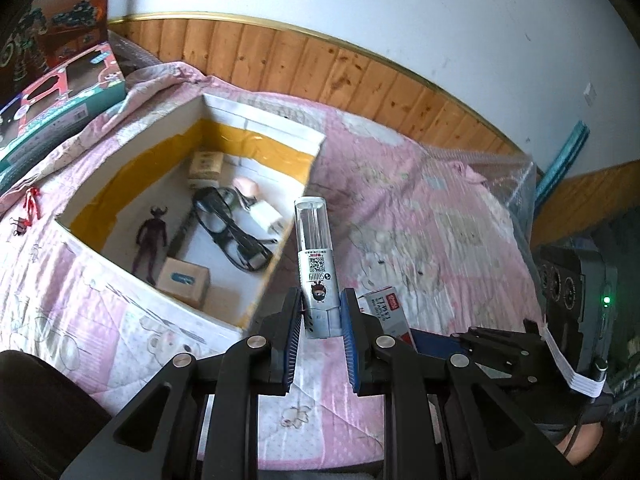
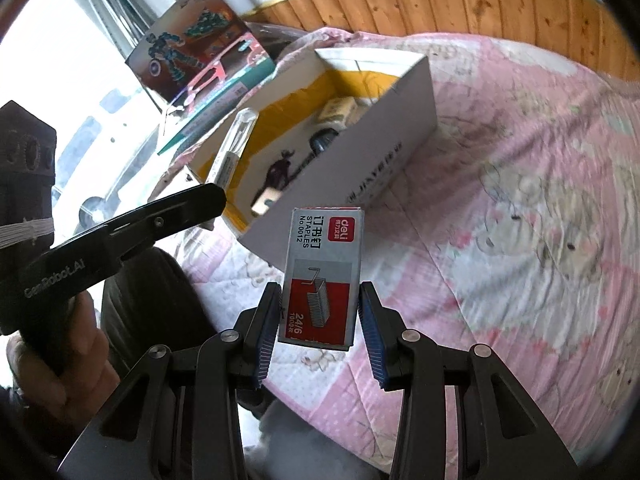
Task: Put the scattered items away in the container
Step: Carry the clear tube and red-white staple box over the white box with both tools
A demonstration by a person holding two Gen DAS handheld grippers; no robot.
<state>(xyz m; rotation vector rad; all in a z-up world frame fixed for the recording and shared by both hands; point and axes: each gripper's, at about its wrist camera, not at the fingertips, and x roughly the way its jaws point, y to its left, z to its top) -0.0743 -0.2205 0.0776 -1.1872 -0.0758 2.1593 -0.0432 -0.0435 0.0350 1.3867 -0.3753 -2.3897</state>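
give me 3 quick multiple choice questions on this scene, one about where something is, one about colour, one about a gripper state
1. Where is the dark horned toy figure?
A. on the pink quilt
B. inside the open white cardboard box
C. in the left gripper

2. What colour is the band lining the white cardboard box inside?
A. yellow
B. green
C. blue

3. What does the right gripper hold?
A. nothing
B. a black cable
C. the red and grey staples box

Answers:
1 B, the figure lies on the box floor beside the black cable.
2 A, the inner walls show a yellow strip.
3 C, the staples box sits between its blue pads, while the left gripper clamps the clear-capped white tube.
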